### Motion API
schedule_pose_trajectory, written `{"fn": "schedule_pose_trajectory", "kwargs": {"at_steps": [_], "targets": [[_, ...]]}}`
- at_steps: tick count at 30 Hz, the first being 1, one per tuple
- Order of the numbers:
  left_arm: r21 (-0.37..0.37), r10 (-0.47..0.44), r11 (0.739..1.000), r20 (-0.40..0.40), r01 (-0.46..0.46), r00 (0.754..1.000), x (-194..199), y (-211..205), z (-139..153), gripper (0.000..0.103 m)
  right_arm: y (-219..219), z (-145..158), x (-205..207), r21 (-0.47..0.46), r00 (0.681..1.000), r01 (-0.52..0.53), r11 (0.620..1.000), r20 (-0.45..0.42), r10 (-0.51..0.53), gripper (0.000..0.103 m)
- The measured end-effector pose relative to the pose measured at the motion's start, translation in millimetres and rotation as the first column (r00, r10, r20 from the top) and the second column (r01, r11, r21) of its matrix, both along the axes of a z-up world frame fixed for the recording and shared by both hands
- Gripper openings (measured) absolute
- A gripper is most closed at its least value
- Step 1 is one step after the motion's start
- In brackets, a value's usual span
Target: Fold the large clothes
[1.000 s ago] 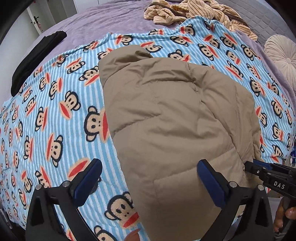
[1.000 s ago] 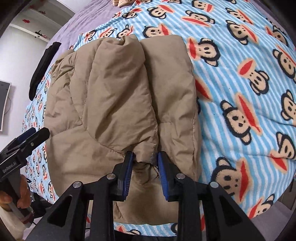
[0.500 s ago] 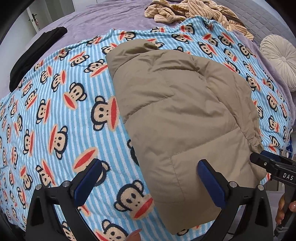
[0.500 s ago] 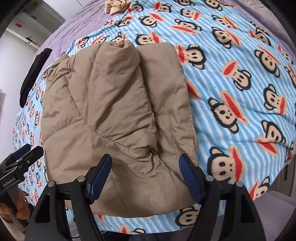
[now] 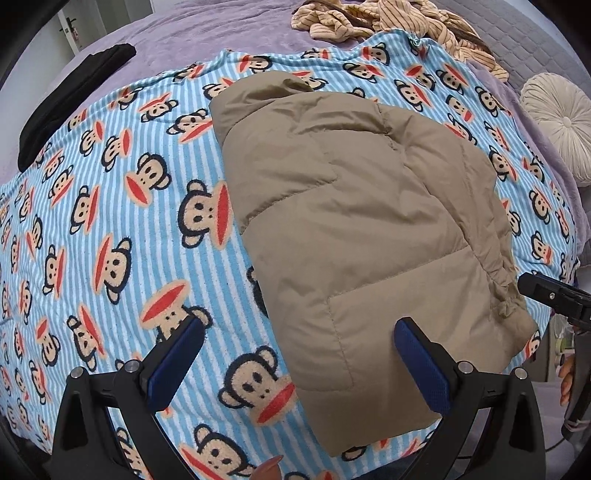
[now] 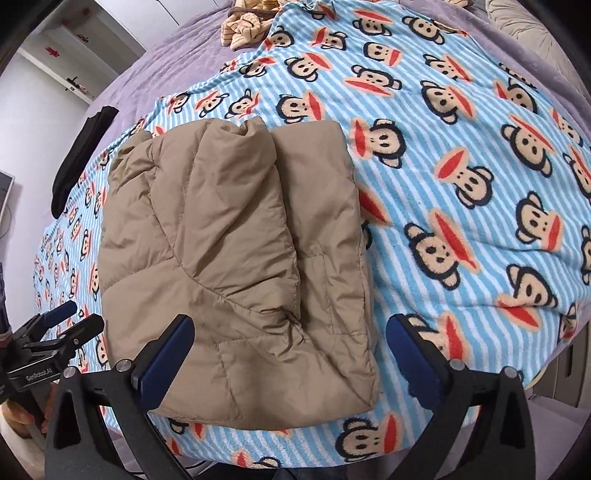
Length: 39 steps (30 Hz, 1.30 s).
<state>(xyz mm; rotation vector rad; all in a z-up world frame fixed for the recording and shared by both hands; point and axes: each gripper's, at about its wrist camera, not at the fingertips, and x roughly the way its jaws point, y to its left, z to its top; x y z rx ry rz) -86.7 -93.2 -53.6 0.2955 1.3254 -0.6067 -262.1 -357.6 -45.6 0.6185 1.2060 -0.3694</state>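
Nearest in the right wrist view, the right claw (image 6: 291, 354) stands wide, its jaws opening, the blue pads (image 6: 168, 360) on either side of the near hem of a tan puffer jacket (image 6: 236, 266) without pressing on it; nothing is held. The left claw (image 5: 295, 360) is also spread wide and empty, one pad over the blanket and the other over the jacket's near corner, hovering above the cloth rather than gripping it.

The jacket lies folded into a compact bundle on a blue-and-white striped blanket printed with monkey faces (image 5: 110, 229), near the bed's front edge. In the right wrist view a sleeve or side panel lies doubled over the top of the body, with a crease running down the middle. In the left wrist view the bundle's gathered hem sits at the right side, close to the tip of the other gripper at the frame edge.

Beyond the blanket, the purple bedspread (image 5: 207, 33) shows. On it lie a dark folded garment (image 5: 70, 107) at the far left, a heap of tan striped clothing (image 5: 388, 22) at the far end touching the blanket's edge, and a round cream cushion (image 5: 561, 122) at the far right.

No container is in view.
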Motion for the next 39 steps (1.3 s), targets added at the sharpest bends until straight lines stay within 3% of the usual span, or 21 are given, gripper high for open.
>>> {"fn": "schedule_pose_trajectory", "kwargs": {"at_steps": [10, 16, 21, 25, 31, 33, 37, 39], "targets": [[0.003, 0.069, 0.998, -0.093, -0.069, 0.993, 9, -25, -11, 0.103, -44, -24, 20, 0.122, 0.996, -0.078, 0.989, -0.025, 0.082, 0.103], [0.012, 0.088, 0.996, -0.126, -0.087, 0.988, 13, -30, -18, 0.103, -65, -47, 27, 0.236, 0.997, -0.058, 0.97, -0.039, 0.069, 0.103], [0.003, 0.096, 0.995, -0.154, -0.097, 0.983, 16, -29, -24, 0.103, -69, -66, 35, 0.264, 0.992, -0.088, 0.96, -0.068, 0.11, 0.103], [-0.068, 0.101, 0.99, -0.235, -0.12, 0.967, 26, -22, -30, 0.103, -69, -77, 42, 0.317, 0.99, -0.107, 0.942, -0.056, 0.131, 0.103], [-0.207, 0.132, 0.95, -0.412, -0.234, 0.902, 53, 6, -56, 0.103, -69, -86, 56, 0.42, 0.99, -0.137, 0.897, 0.019, 0.142, 0.103], [-0.235, 0.125, 0.939, -0.449, -0.252, 0.885, 57, 11, -65, 0.103, -67, -87, 63, 0.41, 0.985, -0.165, 0.897, 0.024, 0.17, 0.103], [-0.26, 0.08, 0.94, -0.457, -0.219, 0.886, 61, 7, -81, 0.103, -65, -90, 80, 0.27, 0.969, -0.228, 0.935, -0.032, 0.245, 0.103], [-0.28, 0.065, 0.935, -0.467, -0.217, 0.882, 63, 3, -88, 0.103, -69, -97, 87, 0.294, 0.967, -0.23, 0.928, -0.034, 0.251, 0.103]]}}
